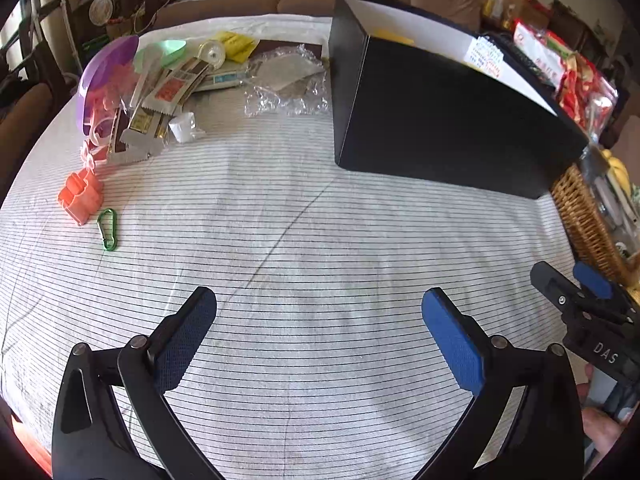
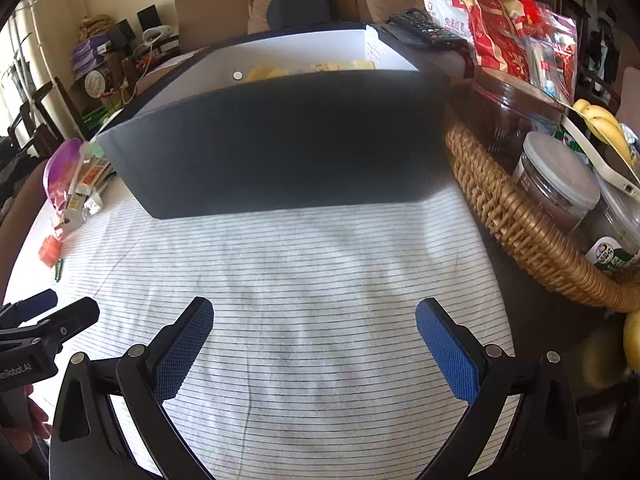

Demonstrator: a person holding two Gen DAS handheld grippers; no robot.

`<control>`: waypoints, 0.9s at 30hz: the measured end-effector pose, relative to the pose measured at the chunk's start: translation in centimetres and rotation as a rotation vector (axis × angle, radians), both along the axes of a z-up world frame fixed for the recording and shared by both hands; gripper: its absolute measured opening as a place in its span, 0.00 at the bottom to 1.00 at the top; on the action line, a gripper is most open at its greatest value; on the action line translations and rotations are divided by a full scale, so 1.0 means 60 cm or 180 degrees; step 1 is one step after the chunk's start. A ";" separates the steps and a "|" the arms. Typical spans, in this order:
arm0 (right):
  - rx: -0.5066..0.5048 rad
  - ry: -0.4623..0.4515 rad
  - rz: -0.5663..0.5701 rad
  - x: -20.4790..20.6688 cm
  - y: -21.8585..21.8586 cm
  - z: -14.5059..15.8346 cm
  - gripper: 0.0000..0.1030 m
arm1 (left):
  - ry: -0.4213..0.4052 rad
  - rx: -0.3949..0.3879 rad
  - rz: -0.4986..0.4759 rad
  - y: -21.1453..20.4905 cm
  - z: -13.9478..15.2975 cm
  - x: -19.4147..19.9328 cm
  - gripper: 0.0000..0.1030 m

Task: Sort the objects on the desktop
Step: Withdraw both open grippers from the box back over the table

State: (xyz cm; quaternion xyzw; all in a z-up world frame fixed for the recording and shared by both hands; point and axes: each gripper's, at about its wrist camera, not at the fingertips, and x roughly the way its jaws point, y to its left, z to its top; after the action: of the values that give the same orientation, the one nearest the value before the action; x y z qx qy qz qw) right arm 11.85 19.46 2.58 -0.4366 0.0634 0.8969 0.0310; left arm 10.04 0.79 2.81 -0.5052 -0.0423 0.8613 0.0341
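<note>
Both the left gripper (image 1: pixel 319 334) and right gripper (image 2: pixel 314 340) hang spread and empty over the tablecloth's (image 1: pixel 320 240) near edge; unsorted clutter (image 1: pixel 160 92) waits at its far-left corner beside the black box (image 1: pixel 440 120), seemingly the destination.

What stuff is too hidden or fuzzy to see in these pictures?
- Inside the black box: in the right wrist view its front wall hides all but some yellow tops.
- Sachets: left wrist view, print too small to read.
- Pink bits in the purple bowl: left wrist view, heaped, shapes unclear.
- Green carabiner: right wrist view, tiny at the edge.
- Right tool: left wrist view, cut off by the frame edge.
</note>
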 end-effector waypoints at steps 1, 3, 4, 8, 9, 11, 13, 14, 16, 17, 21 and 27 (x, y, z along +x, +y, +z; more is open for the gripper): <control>0.0008 -0.0009 -0.0003 0.000 0.001 -0.006 1.00 | -0.0010 -0.0011 -0.0001 0.002 -0.007 -0.001 1.00; 0.0030 -0.0027 0.0002 0.000 0.002 -0.017 1.00 | -0.0036 -0.0062 -0.0015 0.007 -0.021 -0.003 1.00; 0.0031 -0.0030 0.0010 -0.001 0.002 -0.021 1.00 | -0.0041 -0.0093 -0.0018 0.009 -0.027 -0.004 1.00; 0.0028 -0.0040 0.0046 -0.005 0.002 -0.035 1.00 | -0.0082 -0.0132 0.0002 0.012 -0.050 -0.007 1.00; 0.0018 -0.0046 0.0046 -0.006 0.002 -0.039 1.00 | -0.0075 -0.0150 0.0009 0.014 -0.053 -0.007 1.00; 0.0041 -0.0061 0.0058 -0.008 0.002 -0.044 1.00 | -0.0019 -0.0186 -0.0016 0.023 -0.054 -0.005 1.00; 0.0123 -0.0086 0.0085 -0.010 0.002 -0.049 1.00 | 0.0004 -0.0215 -0.0042 0.033 -0.054 -0.004 1.00; 0.0156 -0.0089 0.0085 -0.011 0.004 -0.050 1.00 | 0.0014 -0.0219 -0.0048 0.038 -0.055 -0.004 1.00; 0.0137 -0.0086 0.0060 -0.010 0.013 -0.052 1.00 | 0.0038 -0.0238 -0.0040 0.046 -0.055 -0.004 1.00; 0.0115 -0.0089 0.0038 -0.011 0.019 -0.054 1.00 | 0.0058 -0.0249 -0.0038 0.051 -0.055 -0.003 1.00; 0.0098 -0.0059 0.0052 -0.009 0.025 -0.055 1.00 | 0.0180 -0.0320 -0.0056 0.068 -0.057 0.004 1.00; 0.0268 -0.0074 0.0176 -0.005 0.016 -0.059 1.00 | 0.0228 -0.0316 -0.0002 0.071 -0.057 0.003 1.00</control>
State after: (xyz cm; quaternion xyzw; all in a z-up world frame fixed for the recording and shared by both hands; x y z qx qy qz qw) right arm 11.55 20.42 -0.97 -0.4469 0.0131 0.8941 0.0252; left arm 10.24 5.03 -0.63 -0.4751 0.0019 0.8799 0.0108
